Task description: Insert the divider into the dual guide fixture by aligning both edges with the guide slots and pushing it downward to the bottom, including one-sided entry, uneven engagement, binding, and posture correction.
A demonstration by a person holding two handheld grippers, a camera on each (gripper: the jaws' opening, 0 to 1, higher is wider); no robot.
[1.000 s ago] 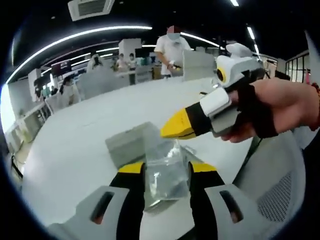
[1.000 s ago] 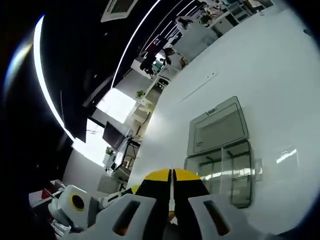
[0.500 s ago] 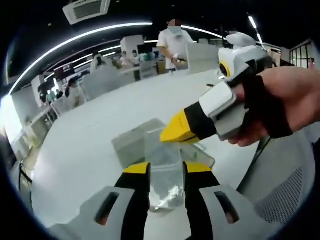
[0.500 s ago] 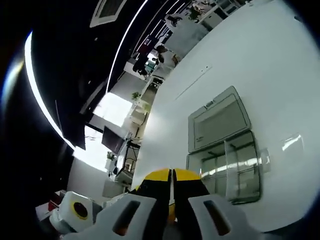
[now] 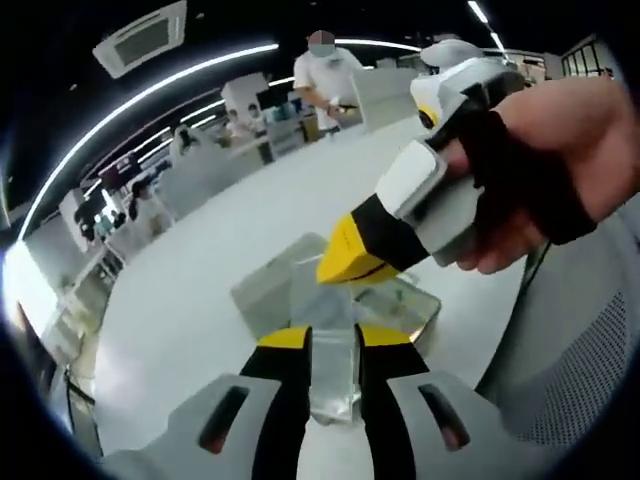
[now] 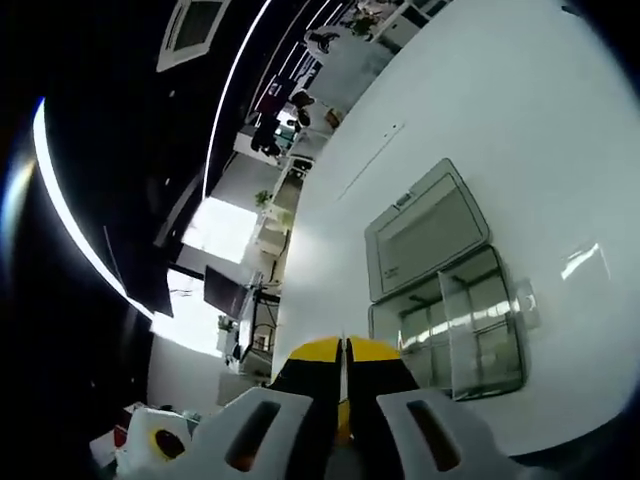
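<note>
gripping clear divider [image 5: 333, 372]: left gripper [image 5: 333, 340] (fixture [image 6: 447, 322] open-lidded).

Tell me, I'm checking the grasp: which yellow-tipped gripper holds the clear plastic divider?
The left gripper: the clear plastic divider sits between its jaws, while the right gripper has its jaws shut near the divider's far edge.
</note>
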